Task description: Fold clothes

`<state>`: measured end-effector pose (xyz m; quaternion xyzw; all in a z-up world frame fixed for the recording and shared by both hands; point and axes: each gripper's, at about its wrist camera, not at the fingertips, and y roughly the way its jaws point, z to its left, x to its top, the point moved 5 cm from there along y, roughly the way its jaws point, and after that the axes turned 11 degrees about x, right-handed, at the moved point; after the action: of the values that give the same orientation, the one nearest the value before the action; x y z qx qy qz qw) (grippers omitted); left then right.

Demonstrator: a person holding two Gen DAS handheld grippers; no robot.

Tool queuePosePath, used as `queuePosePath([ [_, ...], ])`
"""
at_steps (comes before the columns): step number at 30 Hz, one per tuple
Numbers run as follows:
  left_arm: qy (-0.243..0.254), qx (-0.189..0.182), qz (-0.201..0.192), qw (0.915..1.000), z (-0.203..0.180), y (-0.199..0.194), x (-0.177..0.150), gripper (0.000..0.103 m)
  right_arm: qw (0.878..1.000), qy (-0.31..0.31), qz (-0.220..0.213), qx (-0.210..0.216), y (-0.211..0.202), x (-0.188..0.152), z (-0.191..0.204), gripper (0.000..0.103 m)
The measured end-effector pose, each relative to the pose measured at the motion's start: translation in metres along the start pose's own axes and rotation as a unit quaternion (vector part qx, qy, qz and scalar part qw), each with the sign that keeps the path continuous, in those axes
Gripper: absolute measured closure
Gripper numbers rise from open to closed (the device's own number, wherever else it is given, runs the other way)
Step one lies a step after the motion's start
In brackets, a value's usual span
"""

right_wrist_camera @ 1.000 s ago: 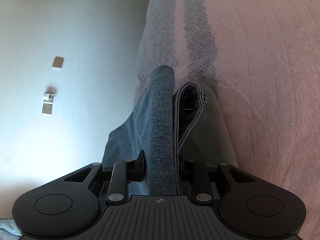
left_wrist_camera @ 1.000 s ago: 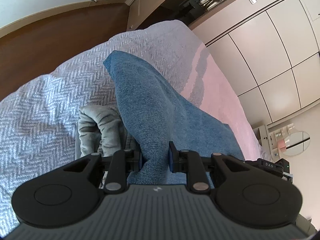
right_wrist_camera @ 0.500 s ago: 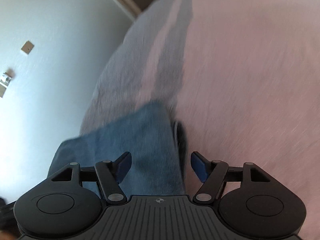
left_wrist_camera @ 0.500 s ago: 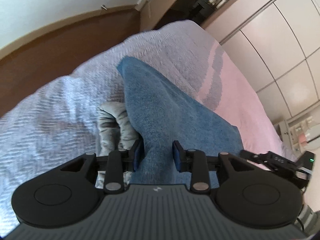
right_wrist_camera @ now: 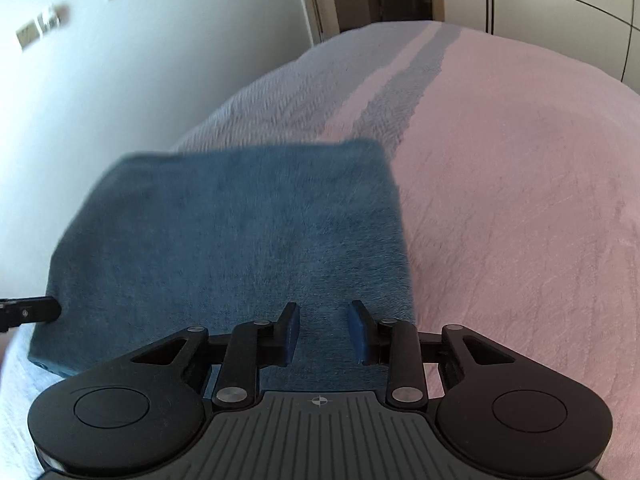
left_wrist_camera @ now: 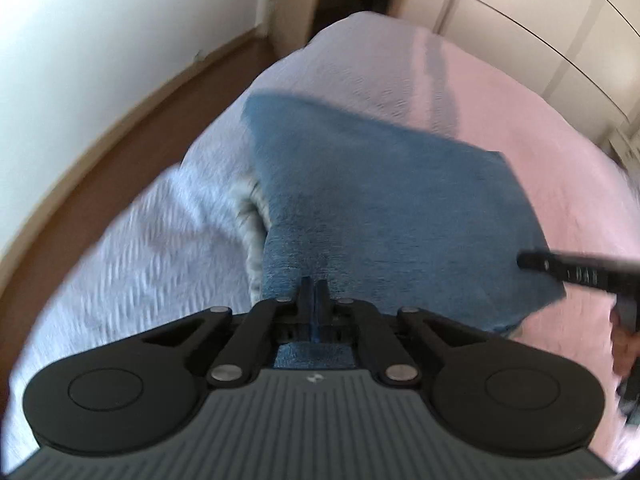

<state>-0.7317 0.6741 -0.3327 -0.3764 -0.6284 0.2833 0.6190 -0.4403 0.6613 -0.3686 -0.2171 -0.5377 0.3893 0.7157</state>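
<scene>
While the folded blue jeans (right_wrist_camera: 240, 240) were laid flat on the pink-and-grey bedspread (right_wrist_camera: 520, 200), the left gripper (left_wrist_camera: 314, 292) was pressed closed, empty; the right gripper (right_wrist_camera: 324, 330) was held apart above them; white wardrobe doors (left_wrist_camera: 540, 20) were seen beyond.

Blue denim garment (right_wrist_camera: 240, 232), folded flat, lying on bedspread (right_wrist_camera: 520, 200)

jeans (right_wrist_camera: 240, 232): matt blue denim | bedspread (right_wrist_camera: 520, 200): woven cloth, possibly cotton
</scene>
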Motion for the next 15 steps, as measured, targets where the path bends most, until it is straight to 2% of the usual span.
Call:
queuePosePath([
  [4, -0.036, 0.006, 0.015, 0.9992, 0.009, 0.013, -0.009, 0.100, 1.000, -0.008, 0.007, -0.003, 0.002, 0.004, 0.005, 0.071],
  [8, -0.027, 0.009, 0.003, 0.9996, 0.002, -0.002, 0.001, 0.101, 0.999, 0.008, -0.006, 0.036, -0.012, 0.004, 0.023, 0.071],
  [11, 0.001, 0.015, -0.009, 0.9998, -0.008, -0.014, -0.002, 0.101, 0.998, 0.004, -0.007, 0.058, -0.021, -0.002, 0.041, 0.071],
  [15, 0.040, 0.041, -0.013, 0.9983, -0.012, -0.009, -0.017, 0.099, 0.997, -0.047, 0.044, 0.048, 0.001, -0.026, 0.061, 0.071],
])
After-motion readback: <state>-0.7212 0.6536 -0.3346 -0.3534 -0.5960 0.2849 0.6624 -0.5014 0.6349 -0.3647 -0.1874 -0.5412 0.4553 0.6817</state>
